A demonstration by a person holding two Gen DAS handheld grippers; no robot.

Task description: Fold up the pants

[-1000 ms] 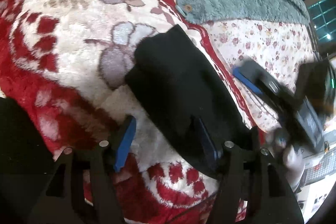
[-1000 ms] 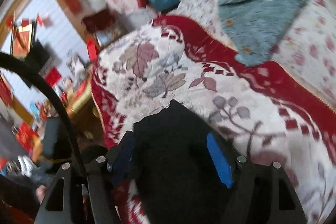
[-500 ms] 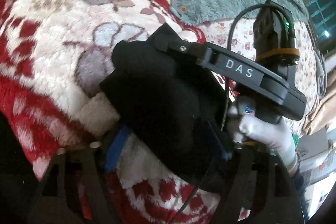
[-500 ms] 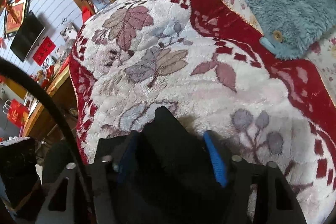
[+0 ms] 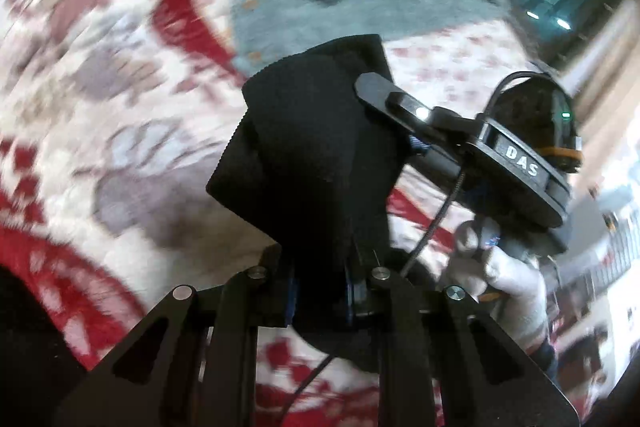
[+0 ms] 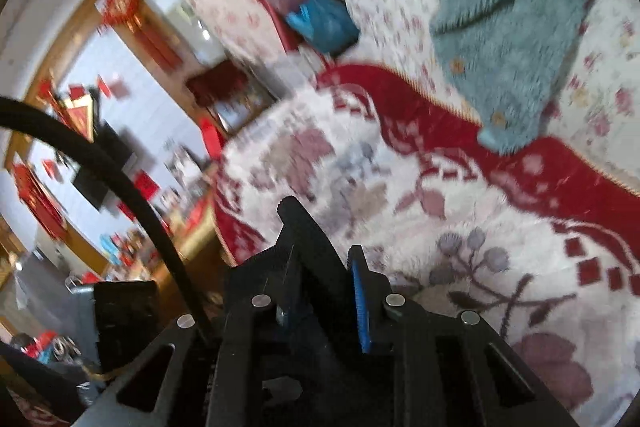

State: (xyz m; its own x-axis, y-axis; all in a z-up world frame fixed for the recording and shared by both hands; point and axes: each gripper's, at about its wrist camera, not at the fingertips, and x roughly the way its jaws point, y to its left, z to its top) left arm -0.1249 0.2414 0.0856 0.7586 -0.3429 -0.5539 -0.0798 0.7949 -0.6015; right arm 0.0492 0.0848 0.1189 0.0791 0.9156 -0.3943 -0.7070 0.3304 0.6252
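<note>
Pants lifted off the bed since a second ago, both hand-held grippers now closed on them.

The black pants (image 5: 316,163) hang bunched above the blanket (image 5: 120,131); left hand-held gripper (image 5: 320,301) and right hand-held gripper (image 6: 320,291) pinch the cloth. Probably mid-fold, though blur hides the edges; next, lay them down flat, corners matched.

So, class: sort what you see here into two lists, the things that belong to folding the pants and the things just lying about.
Part of the job:
- black pants
- left gripper, shut on the pants
- right gripper, shut on the pants
- red and white floral blanket beneath

Just lying about:
- teal fleece jacket
- blue plastic bag
- small-flowered sheet
</note>
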